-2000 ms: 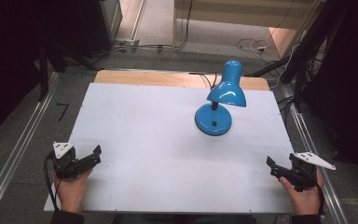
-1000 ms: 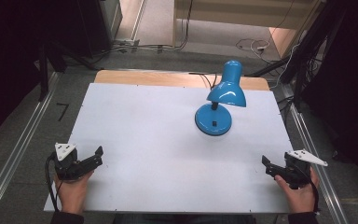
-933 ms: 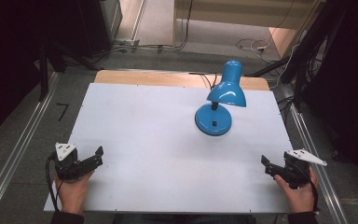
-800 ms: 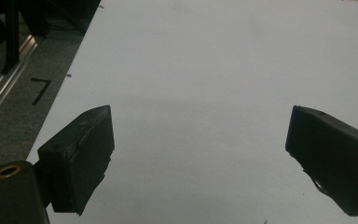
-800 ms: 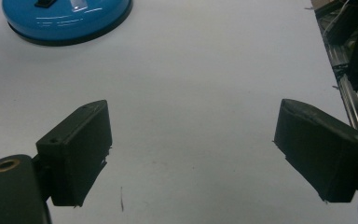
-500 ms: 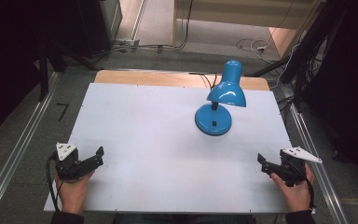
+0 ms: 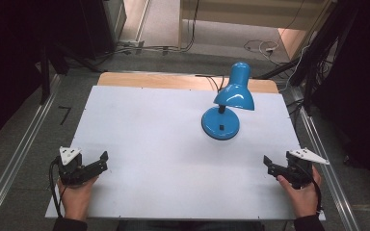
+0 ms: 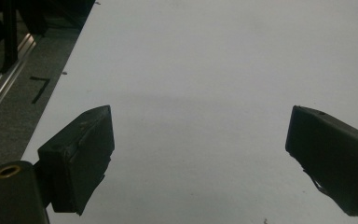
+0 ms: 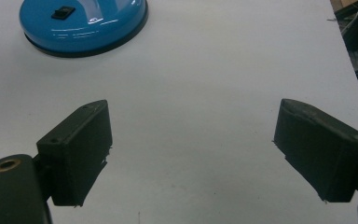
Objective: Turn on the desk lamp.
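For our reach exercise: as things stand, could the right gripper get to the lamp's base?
Probably yes. The right gripper is open, and bare table lies between it and the lamp base. Nothing stands in the way.

You have no text, label, brand or number to read anywhere here. The nearest thing to a sign is a black tape mark [image 7: 65, 114] shaped like a 7 on the grey floor to the left of the white table [image 7: 149, 134]; you also see it in the left gripper view [image 8: 40, 87].
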Demonstrator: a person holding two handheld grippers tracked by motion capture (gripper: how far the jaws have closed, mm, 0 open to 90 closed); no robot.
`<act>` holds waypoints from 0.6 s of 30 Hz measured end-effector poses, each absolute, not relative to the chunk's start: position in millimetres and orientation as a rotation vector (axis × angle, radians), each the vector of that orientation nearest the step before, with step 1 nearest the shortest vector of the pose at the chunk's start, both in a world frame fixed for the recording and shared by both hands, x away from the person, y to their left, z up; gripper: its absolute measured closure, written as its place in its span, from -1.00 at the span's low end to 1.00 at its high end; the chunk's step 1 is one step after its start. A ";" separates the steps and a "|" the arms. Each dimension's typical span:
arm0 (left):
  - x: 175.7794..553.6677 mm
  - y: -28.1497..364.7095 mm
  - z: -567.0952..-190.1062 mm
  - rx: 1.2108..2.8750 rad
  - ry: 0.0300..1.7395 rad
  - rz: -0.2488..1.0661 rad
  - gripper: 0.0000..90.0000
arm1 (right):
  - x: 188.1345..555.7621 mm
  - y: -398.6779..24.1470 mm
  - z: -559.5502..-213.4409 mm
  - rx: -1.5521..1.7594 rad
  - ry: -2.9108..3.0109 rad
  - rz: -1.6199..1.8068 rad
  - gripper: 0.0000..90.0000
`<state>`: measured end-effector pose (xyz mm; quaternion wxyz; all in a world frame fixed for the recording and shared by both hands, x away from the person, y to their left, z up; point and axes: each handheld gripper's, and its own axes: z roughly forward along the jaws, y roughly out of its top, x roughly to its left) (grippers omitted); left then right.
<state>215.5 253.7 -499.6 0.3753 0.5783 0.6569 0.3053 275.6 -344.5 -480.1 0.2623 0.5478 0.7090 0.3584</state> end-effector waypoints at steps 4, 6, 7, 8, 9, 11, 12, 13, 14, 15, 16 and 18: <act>215.8 253.9 -499.7 1.479 1.682 0.782 -0.82 | 277.9 -341.5 -479.4 1.468 1.925 0.974 -0.77; 215.8 253.7 -499.6 1.482 1.679 0.782 -0.82 | 279.3 -339.7 -479.1 1.465 1.924 0.979 -0.77; 215.9 253.6 -499.6 1.484 1.677 0.782 -0.82 | 280.0 -338.6 -479.0 1.466 1.926 0.979 -0.77; 215.9 253.5 -499.6 1.485 1.677 0.781 -0.82 | 280.9 -337.3 -479.0 1.465 1.928 0.981 -0.77; 216.0 253.5 -499.7 1.488 1.676 0.782 -0.81 | 281.8 -336.2 -479.1 1.458 1.932 0.980 -0.77; 216.3 253.5 -499.8 1.489 1.677 0.781 -0.82 | 283.3 -334.0 -479.2 1.457 1.936 0.982 -0.77; 216.1 253.5 -499.6 1.485 1.676 0.781 -0.82 | 284.1 -333.0 -479.2 1.458 1.938 0.985 -0.76; 216.1 253.5 -499.6 1.485 1.676 0.781 -0.82 | 284.9 -332.1 -479.3 1.454 1.939 0.988 -0.76; 215.6 253.7 -499.5 1.483 1.675 0.782 -0.82 | 285.4 -331.3 -479.1 1.455 1.943 0.989 -0.76; 215.6 253.8 -499.6 1.481 1.677 0.782 -0.82 | 286.0 -330.6 -479.1 1.454 1.942 0.992 -0.76; 215.6 253.8 -499.6 1.481 1.677 0.782 -0.81 | 286.5 -330.0 -478.9 1.455 1.941 0.995 -0.76; 215.4 254.0 -499.4 1.479 1.679 0.780 -0.82 | 287.6 -329.3 -478.9 1.453 1.943 1.004 -0.76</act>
